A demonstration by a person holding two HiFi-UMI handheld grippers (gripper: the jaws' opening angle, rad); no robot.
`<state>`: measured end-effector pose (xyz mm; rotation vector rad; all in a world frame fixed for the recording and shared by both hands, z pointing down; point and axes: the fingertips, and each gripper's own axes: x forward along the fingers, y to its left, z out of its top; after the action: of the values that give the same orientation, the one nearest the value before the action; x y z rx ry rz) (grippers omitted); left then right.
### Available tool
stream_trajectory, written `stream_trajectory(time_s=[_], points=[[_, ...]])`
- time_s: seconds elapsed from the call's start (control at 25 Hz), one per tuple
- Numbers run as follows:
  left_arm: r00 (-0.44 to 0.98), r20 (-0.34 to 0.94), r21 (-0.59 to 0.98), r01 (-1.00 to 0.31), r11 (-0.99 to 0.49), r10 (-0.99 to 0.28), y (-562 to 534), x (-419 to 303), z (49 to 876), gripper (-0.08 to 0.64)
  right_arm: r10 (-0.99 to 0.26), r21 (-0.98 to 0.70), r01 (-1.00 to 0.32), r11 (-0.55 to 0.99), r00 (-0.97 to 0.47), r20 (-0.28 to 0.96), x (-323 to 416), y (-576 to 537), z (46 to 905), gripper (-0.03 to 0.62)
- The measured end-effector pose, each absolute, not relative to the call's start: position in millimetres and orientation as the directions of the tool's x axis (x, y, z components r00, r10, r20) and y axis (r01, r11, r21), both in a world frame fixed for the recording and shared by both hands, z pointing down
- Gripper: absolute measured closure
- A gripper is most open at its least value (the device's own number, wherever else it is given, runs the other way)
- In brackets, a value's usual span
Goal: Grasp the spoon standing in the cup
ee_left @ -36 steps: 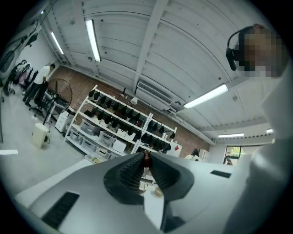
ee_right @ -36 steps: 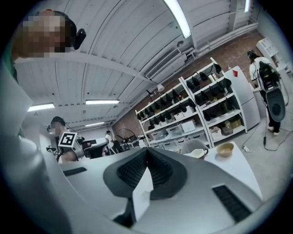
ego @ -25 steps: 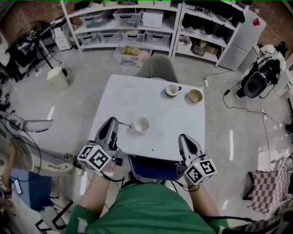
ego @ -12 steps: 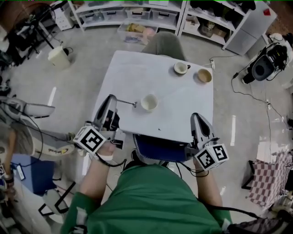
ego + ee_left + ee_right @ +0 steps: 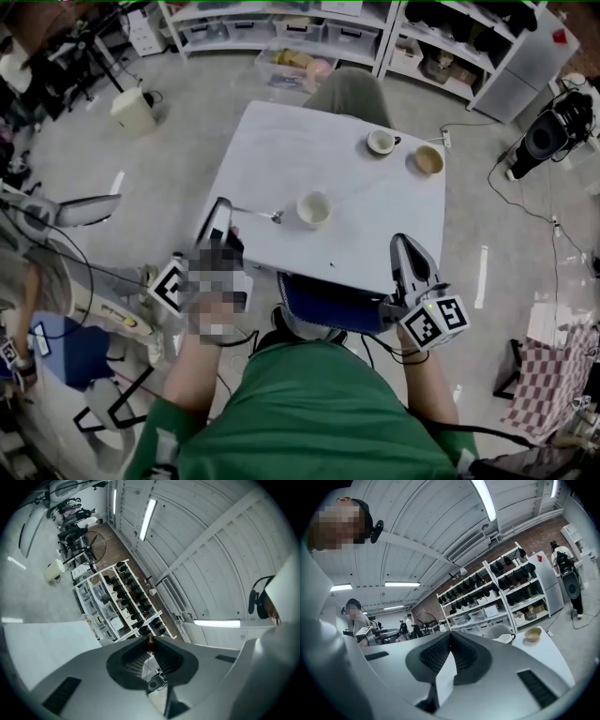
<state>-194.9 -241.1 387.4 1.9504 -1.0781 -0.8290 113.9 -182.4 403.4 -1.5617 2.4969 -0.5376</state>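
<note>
In the head view the white table [image 5: 281, 150] carries a cream cup [image 5: 314, 208] near its middle. The spoon [image 5: 258, 214] is outside that cup. It lies roughly level at the cup's 9 o'clock, with its bowl end just short of the cup wall and apart from it. Whether the spoon rests on the table or is held just above it cannot be told.

The spoon's handle runs to the tip of the left claw [image 5: 222, 208], which points toward 12 o'clock at the table's left edge. The left gripper view shows this claw's jaws pressed narrow, with a small dark piece pinched at their tips, so the claw is gripping the spoon by its handle end.

The right claw [image 5: 405, 246] sits at the cup's 4 o'clock, over the table's near edge, well apart from cup and spoon. Its jaws are closed against each other with nothing between them.

At the cup's 1 o'clock, near the far right corner, stand a handled cup [image 5: 381, 142] and, just beside it at its 4 o'clock, a bowl [image 5: 428, 159] with a brownish inside. A chair [image 5: 349, 94] stands against the table's 12 o'clock edge, and shelves [image 5: 281, 28] line the wall beyond it.
</note>
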Motion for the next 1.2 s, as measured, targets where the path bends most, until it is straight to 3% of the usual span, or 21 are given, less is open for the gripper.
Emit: stream_trajectory(time_s=[0.52, 1.2], points=[[0.414, -0.212, 0.896, -0.279, -0.345, -0.885, -250, -203, 390, 0.505, -0.889, -0.38, -0.839, 0.391, -0.451, 0.082, 118, -186, 409, 0.569], [0.417, -0.216, 0.91, -0.243, -0.337, -0.883, -256, -204, 397, 0.505, -0.898, -0.383, -0.848, 0.367, -0.43, 0.09, 124, -184, 412, 0.569]])
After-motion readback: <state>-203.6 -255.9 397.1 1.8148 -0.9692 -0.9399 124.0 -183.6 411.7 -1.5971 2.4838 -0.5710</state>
